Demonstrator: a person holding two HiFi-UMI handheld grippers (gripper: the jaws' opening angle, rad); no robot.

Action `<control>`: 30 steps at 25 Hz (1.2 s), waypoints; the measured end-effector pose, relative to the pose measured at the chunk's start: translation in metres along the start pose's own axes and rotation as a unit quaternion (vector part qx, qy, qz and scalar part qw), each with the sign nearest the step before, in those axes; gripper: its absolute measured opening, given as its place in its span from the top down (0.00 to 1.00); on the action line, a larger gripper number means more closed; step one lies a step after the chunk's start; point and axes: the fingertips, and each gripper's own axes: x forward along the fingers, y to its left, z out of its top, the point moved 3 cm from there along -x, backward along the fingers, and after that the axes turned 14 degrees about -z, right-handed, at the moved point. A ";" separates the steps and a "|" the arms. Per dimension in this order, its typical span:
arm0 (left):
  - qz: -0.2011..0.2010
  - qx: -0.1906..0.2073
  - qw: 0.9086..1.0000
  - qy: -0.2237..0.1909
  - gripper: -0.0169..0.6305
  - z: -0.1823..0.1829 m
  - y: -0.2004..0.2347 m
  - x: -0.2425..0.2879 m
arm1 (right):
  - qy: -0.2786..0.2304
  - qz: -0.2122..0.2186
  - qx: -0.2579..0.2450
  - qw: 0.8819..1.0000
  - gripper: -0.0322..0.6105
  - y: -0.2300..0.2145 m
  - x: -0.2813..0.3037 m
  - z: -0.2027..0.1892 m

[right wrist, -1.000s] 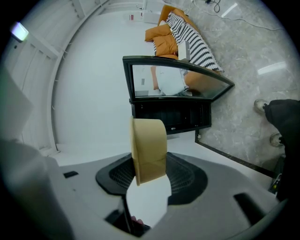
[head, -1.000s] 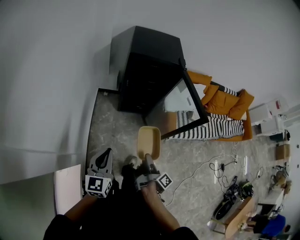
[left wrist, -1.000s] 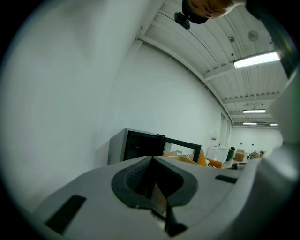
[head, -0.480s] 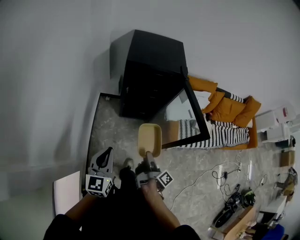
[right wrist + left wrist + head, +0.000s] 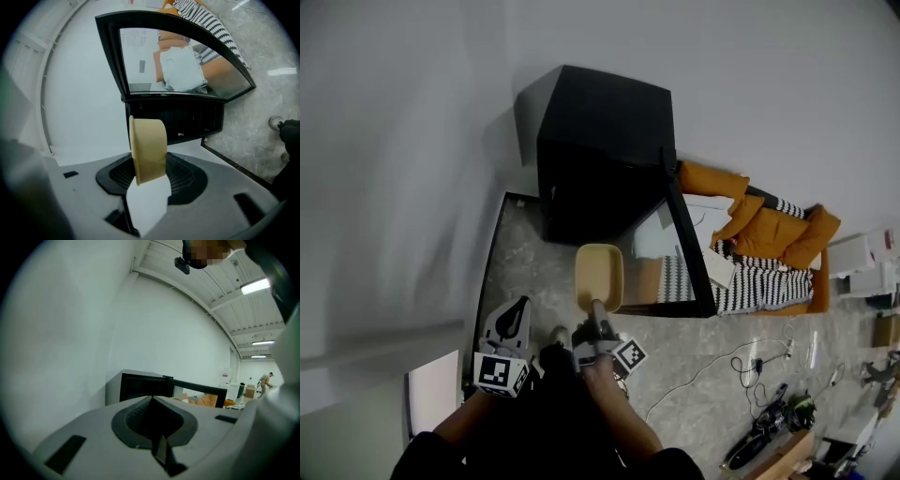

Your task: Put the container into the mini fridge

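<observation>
Head view: black fridge point(image 5: 605, 141) at 12, door point(image 5: 686, 246) standing open toward 3. Tan container point(image 5: 600, 275) at centre, in front of the fridge opening, not yet inside. R gripper point(image 5: 598, 319) at 6 of it, clamped on its near end. L gripper point(image 5: 511, 323) at 8, apart from the container.

L gripper view: jaws pressed together, nothing btwn them; fridge at 12, ahead.

R gripper view: jaws grasp the container, which stands on edge w/ rim toward 9; open fridge at 12, beyond it.
</observation>
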 end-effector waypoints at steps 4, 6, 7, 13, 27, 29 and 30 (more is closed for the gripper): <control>0.017 -0.002 1.000 -0.006 0.97 0.017 0.006 0.018 | 0.005 -0.004 0.001 1.000 0.67 0.001 0.018 0.012; 0.014 0.002 1.000 -0.010 0.97 0.012 0.010 0.025 | 0.005 -0.007 0.004 1.000 0.67 0.001 0.026 0.017; 0.013 0.004 1.000 -0.011 0.97 0.012 0.012 0.029 | 0.005 -0.008 0.006 1.000 0.67 0.001 0.029 0.019; 0.008 0.008 1.000 -0.010 0.97 0.025 0.028 0.057 | -0.010 -0.015 0.013 1.000 0.67 -0.002 0.054 0.032; -0.054 0.006 0.999 0.004 0.97 0.018 0.086 0.141 | -0.054 -0.027 0.030 0.998 0.67 -0.001 0.134 0.052; -0.060 0.005 0.998 0.005 0.97 0.017 0.093 0.149 | -0.058 -0.031 0.032 0.997 0.67 -0.003 0.144 0.052; -0.063 0.004 0.998 0.005 0.97 0.016 0.096 0.153 | -0.060 -0.033 0.033 0.997 0.67 -0.005 0.150 0.052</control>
